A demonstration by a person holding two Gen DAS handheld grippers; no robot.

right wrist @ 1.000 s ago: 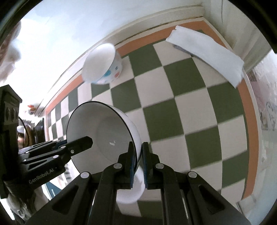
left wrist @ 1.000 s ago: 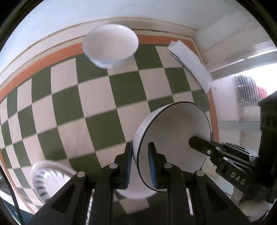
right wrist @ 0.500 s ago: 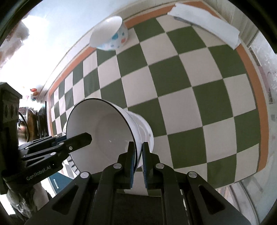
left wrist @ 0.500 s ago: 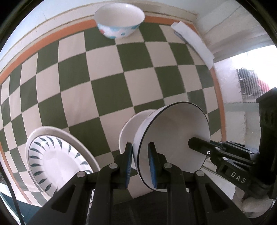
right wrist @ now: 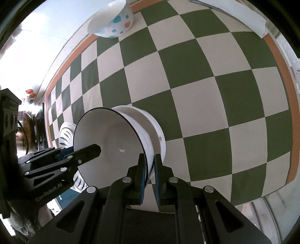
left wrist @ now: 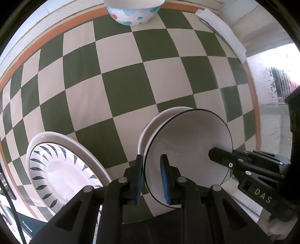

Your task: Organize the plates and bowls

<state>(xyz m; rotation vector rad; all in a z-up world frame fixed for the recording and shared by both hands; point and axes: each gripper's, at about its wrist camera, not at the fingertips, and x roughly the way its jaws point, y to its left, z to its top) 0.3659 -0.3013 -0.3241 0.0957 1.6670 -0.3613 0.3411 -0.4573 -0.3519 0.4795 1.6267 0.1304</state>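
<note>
A white bowl with a thin black rim (left wrist: 187, 146) (right wrist: 112, 142) hangs between both grippers, tipped on its side in each wrist view. My left gripper (left wrist: 151, 159) is shut on its near rim, one blue pad inside and one outside. My right gripper (right wrist: 149, 157) is shut on the opposite rim; its black finger (left wrist: 221, 157) shows at that rim in the left wrist view. Directly beneath sits a plain white bowl (left wrist: 150, 123) (right wrist: 155, 127) on the table. I cannot tell whether the held bowl touches it.
A plate with dark leaf marks (left wrist: 56, 169) (right wrist: 64, 131) lies left of the bowls. A bowl with blue and red spots (left wrist: 133, 13) (right wrist: 112, 24) stands at the far edge of the green-and-cream checked table (left wrist: 121, 84). A white folded sheet (left wrist: 223, 33) lies far right.
Both grippers have sunk toward the table with the black-rimmed bowl. The plain white bowl has come into view under it, and the leaf-marked plate shows more fully.
</note>
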